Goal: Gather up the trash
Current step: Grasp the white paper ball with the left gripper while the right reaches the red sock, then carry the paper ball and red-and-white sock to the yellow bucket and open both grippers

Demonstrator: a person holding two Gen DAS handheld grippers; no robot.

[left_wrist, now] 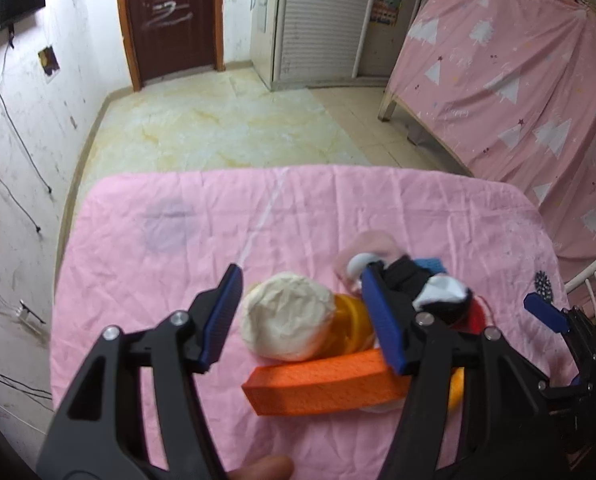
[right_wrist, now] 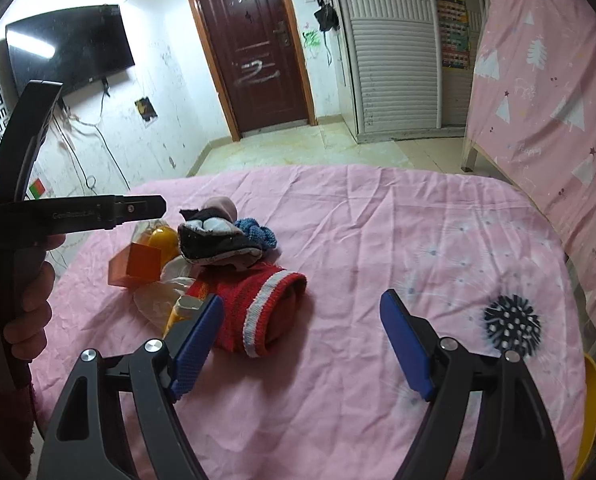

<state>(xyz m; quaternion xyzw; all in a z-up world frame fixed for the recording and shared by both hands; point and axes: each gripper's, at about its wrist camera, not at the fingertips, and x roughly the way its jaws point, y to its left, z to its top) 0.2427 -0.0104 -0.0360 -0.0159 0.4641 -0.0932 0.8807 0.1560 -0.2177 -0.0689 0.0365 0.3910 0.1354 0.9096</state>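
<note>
Lower spread, empty left gripper squarely over crumpled white paper ball beside orange foam block, then squeeze; right gripper spread, empty.

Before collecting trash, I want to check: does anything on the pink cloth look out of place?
Yes. Socks, such as the red sock, lie heaped together with a crumpled white paper ball and an orange block. Clothing mixed with trash looks odd.
</note>
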